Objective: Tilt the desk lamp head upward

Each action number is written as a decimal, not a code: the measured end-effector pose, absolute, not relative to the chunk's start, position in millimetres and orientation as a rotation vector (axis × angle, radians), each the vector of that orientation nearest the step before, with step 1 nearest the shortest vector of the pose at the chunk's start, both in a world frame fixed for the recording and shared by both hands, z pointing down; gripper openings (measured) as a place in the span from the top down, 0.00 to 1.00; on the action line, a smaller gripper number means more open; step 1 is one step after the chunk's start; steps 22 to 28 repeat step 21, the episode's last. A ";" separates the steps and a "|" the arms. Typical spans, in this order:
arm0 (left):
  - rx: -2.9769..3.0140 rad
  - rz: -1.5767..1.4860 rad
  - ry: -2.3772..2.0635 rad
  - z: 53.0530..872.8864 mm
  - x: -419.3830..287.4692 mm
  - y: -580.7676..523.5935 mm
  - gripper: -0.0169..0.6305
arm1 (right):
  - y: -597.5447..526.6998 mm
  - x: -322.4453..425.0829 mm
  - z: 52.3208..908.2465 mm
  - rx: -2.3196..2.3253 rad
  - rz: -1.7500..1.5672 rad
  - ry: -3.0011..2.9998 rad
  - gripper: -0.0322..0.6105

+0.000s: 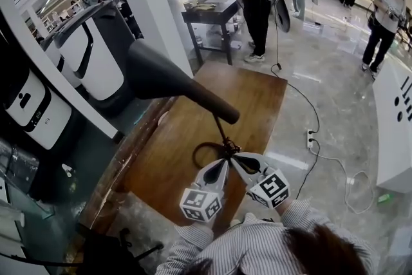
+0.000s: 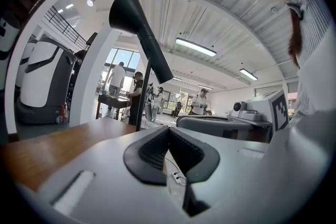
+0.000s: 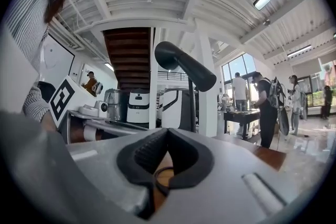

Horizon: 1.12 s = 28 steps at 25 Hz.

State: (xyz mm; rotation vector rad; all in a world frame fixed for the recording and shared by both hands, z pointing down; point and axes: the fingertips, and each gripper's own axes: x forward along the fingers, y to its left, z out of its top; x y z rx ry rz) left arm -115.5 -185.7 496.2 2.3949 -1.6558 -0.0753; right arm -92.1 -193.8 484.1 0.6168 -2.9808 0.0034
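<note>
A black desk lamp stands on the wooden table (image 1: 254, 100). Its cone-shaped head (image 1: 161, 74) points up and to the left on a thin stem (image 1: 222, 131) that rises from a black ring base (image 1: 201, 152). My left gripper (image 1: 223, 161) and right gripper (image 1: 234, 158) meet tip to tip at the foot of the stem, both shut with nothing seen clamped. The left gripper view has the lamp head (image 2: 137, 21) high above the shut left gripper (image 2: 169, 128). Above the shut right gripper (image 3: 168, 131) the lamp head (image 3: 185, 64) shows too, and the ring base (image 3: 159, 178) lies below the pads.
White machines (image 1: 96, 55) and a white pillar (image 1: 151, 6) stand left of the table. A black side table (image 1: 215, 6) with a person beside it is beyond the far edge. A cable and power strip (image 1: 311, 137) lie on the floor at the right. Several people stand further off.
</note>
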 end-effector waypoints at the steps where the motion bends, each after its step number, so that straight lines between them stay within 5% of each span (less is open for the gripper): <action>1: 2.391 -0.075 -1.659 497.2 -116.0 -185.2 0.97 | -193.5 -92.4 483.8 0.615 0.000 -2.982 0.95; 28: 2.349 -0.118 -1.641 502.0 -120.8 -187.1 0.97 | -189.2 -101.5 490.5 0.574 -0.078 -2.954 0.95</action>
